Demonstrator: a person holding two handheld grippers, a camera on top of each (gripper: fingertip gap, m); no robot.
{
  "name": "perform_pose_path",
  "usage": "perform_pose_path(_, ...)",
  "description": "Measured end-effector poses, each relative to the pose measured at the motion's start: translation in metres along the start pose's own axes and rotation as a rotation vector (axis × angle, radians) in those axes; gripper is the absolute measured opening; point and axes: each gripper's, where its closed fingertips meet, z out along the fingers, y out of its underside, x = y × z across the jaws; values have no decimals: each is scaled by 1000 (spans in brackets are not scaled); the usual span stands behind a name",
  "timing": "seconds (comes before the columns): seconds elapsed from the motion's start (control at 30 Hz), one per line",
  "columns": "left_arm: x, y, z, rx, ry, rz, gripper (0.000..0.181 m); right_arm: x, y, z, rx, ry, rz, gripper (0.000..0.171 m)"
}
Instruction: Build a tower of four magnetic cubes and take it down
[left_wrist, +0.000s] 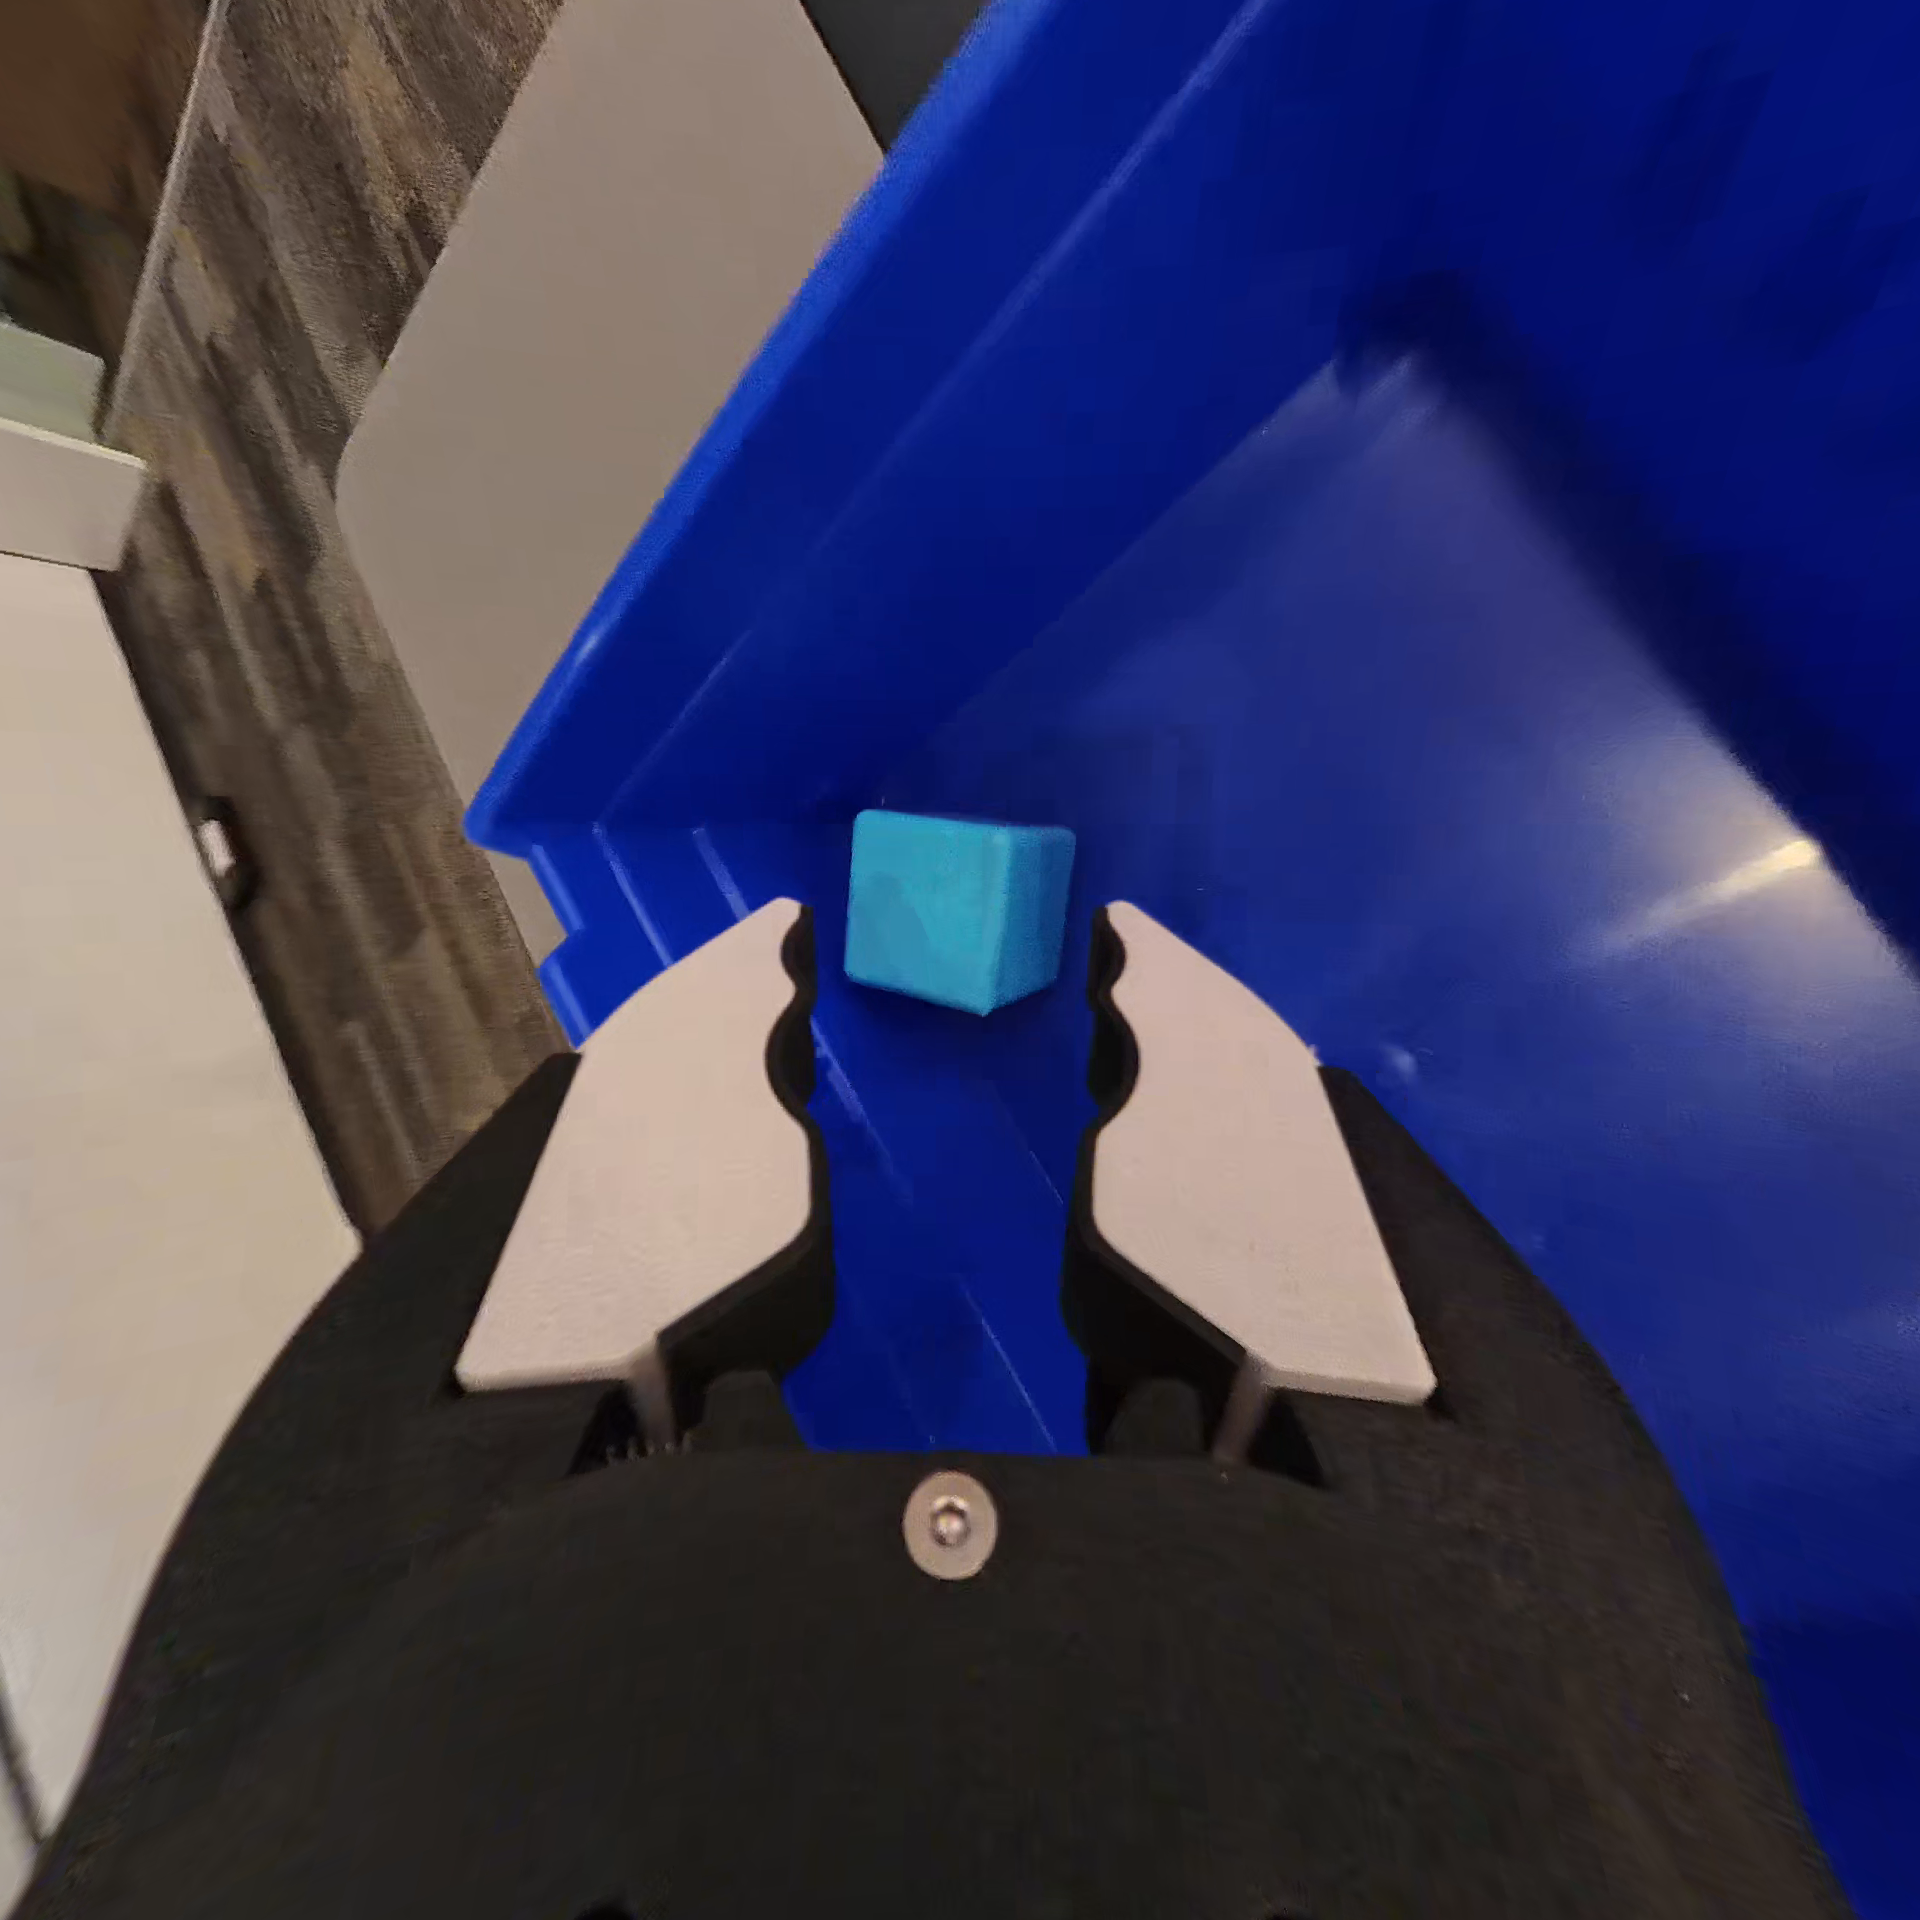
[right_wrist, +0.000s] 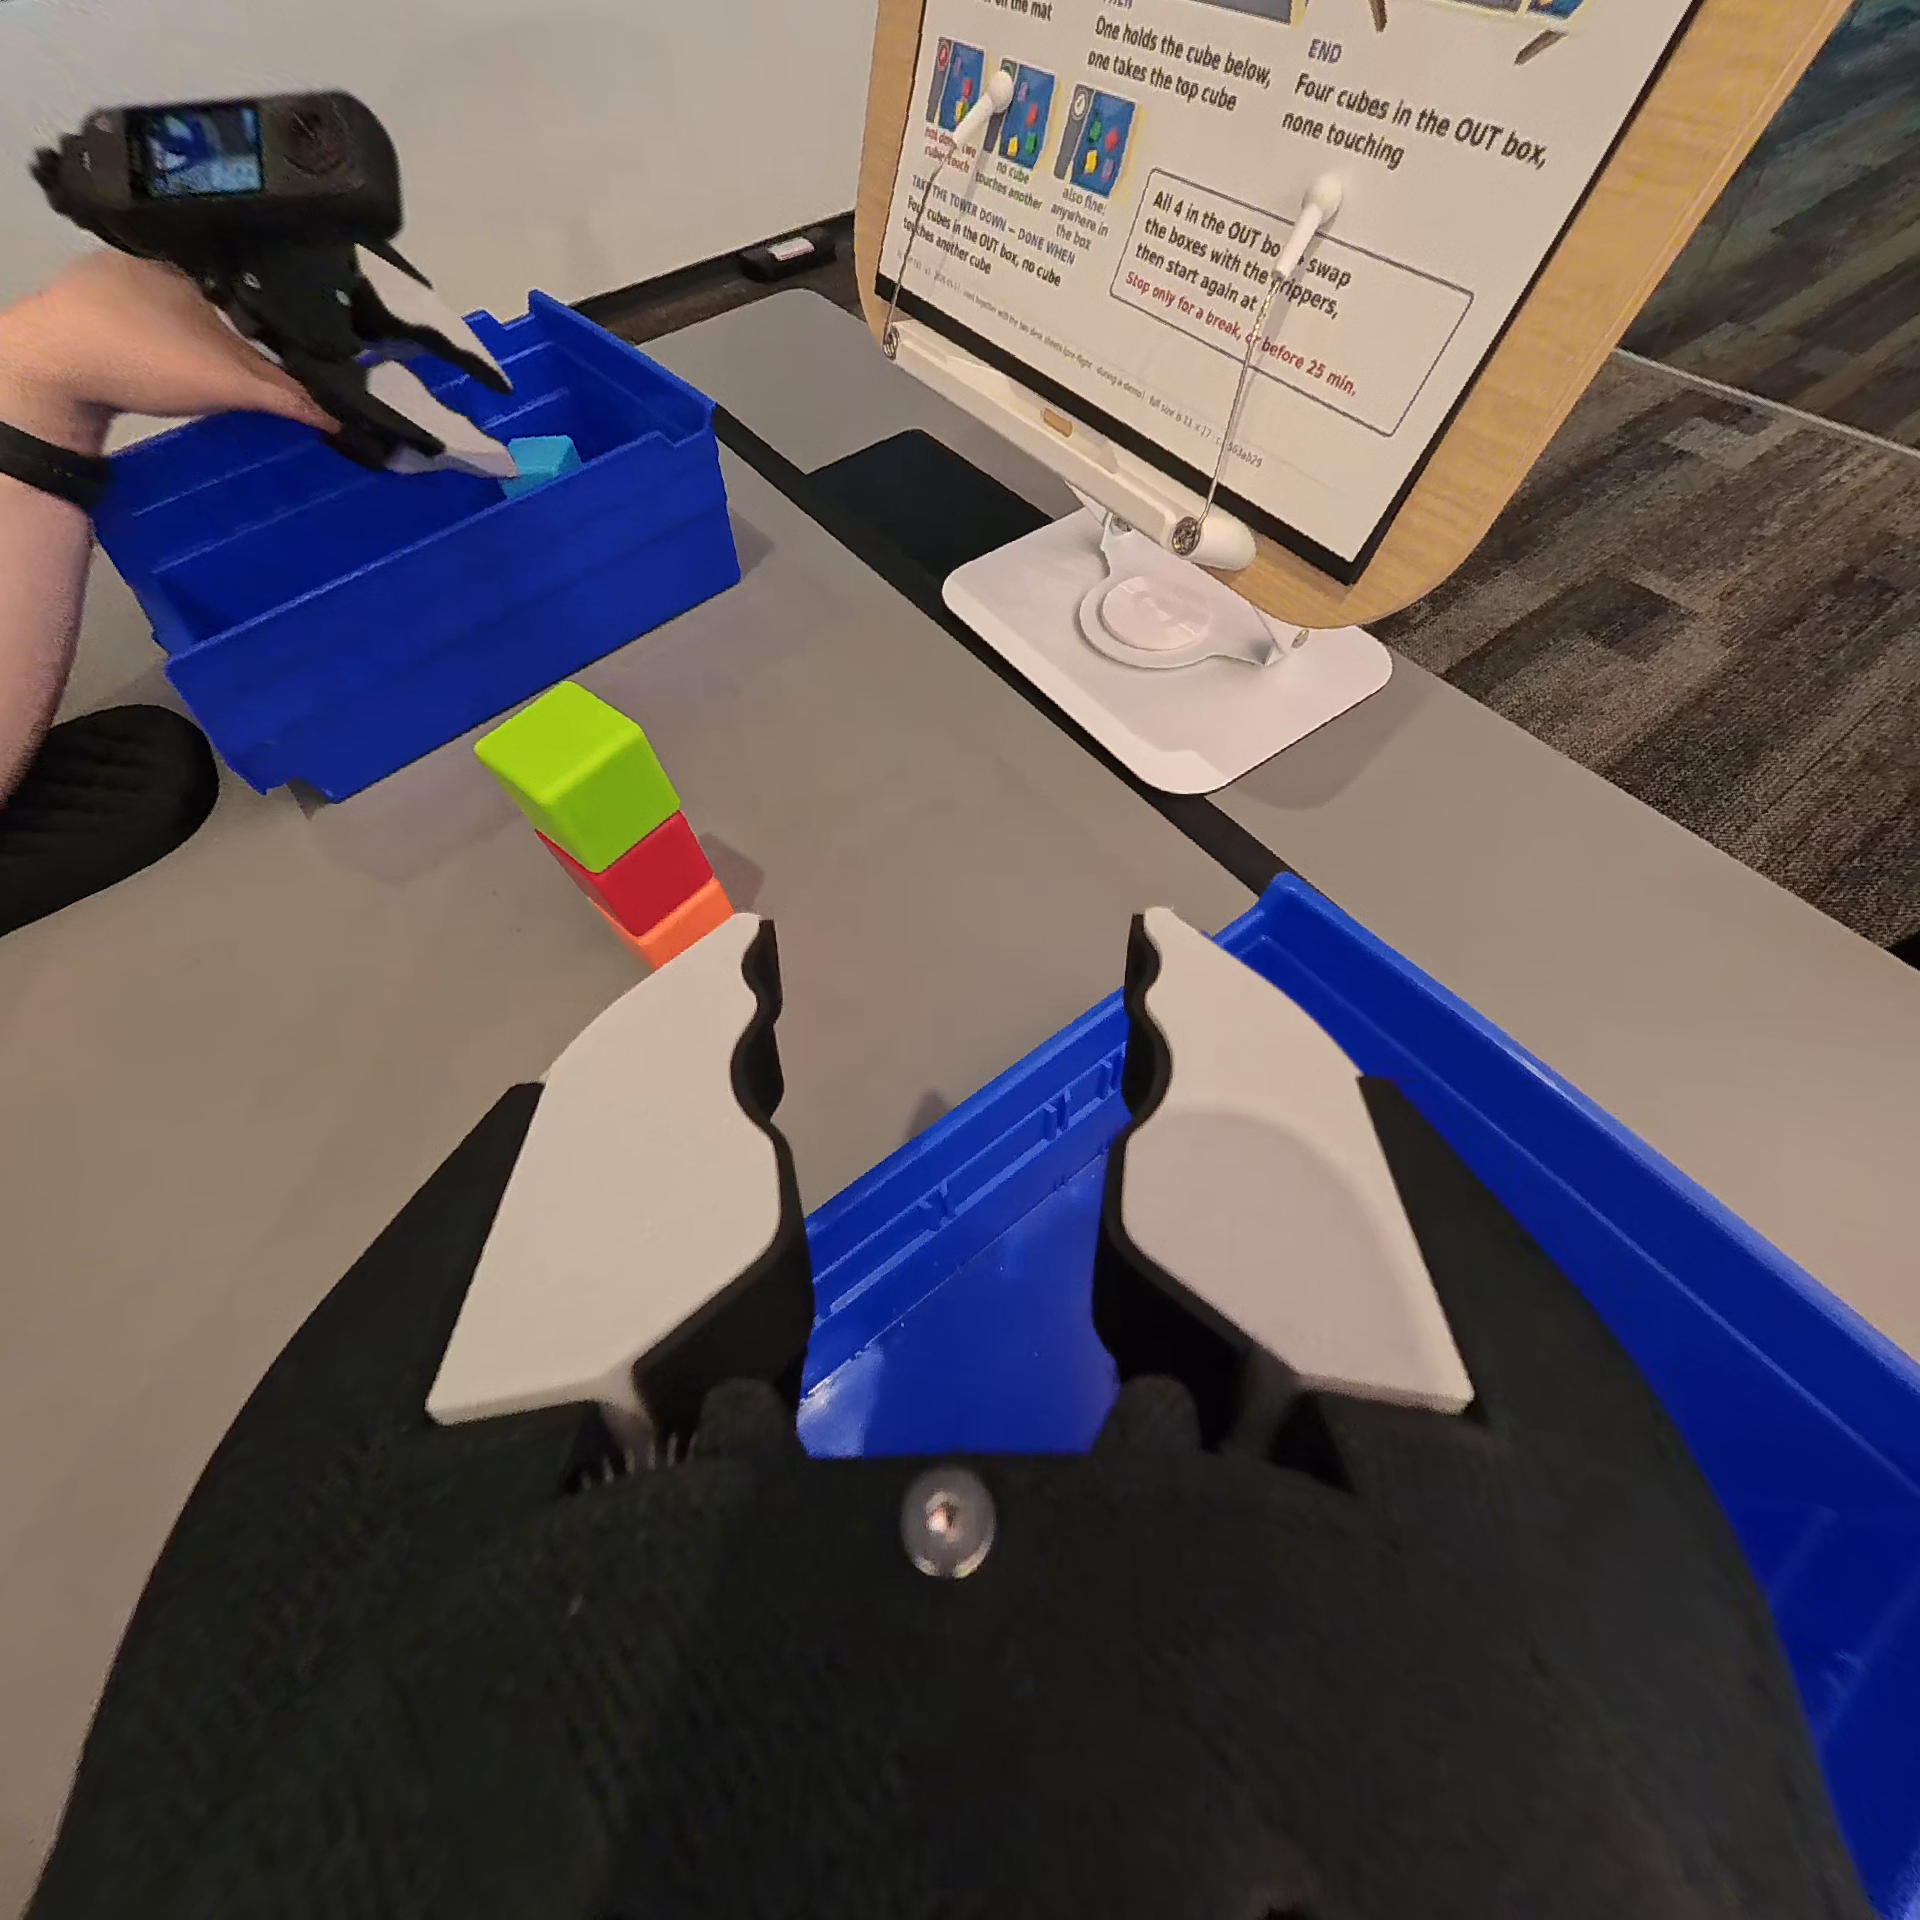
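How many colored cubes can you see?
4. The green cube, red cube and orange cube are stacked on the table; the light blue cube lies in the far blue bin. Others may be hidden.

A grey counter (right_wrist: 935, 727) stands before a plain pale wall (right_wrist: 520, 135). Patterned grey-brown carpet (right_wrist: 1714, 540) covers the floor at right. A wood-edged board (right_wrist: 1621, 343) stands on a white base (right_wrist: 1195, 686).
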Motion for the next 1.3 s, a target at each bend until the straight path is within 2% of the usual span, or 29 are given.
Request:
perform_pose_path(0.1,5,-3,17,3,13,6,45,1,4,4,-21,-3,4,65)
perform_pose_path(0.27,5,12,37,-69,17,-4,48,0,10,9,-55,-5,-4,65)
perform_pose_path(0.53,20,22,35,-149,49,52,66,-2,12,11,-78,-12,-11,65)
perform_pose_path(0.73,31,25,23,-188,72,85,57,-3,13,12,-85,-15,-14,65)
perform_pose_path(0.9,41,29,14,-211,114,111,57,-4,15,14,-94,-20,-13,65)
perform_pose_path(1.03,47,26,4,-177,149,146,44,-6,17,16,-108,-28,-15,65)
perform_pose_path(1.07,47,24,2,-154,164,128,47,-6,18,17,-112,-31,-16,65)
perform_pose_path(1.13,34,22,3,-127,129,95,66,-6,19,18,-115,-33,-16,65)
perform_pose_path(1.23,28,21,9,-121,112,113,79,-7,20,20,-123,-36,-12,65)
perform_pose_path(1.3,34,23,17,-149,132,132,80,-7,22,22,-131,-38,-11,65)
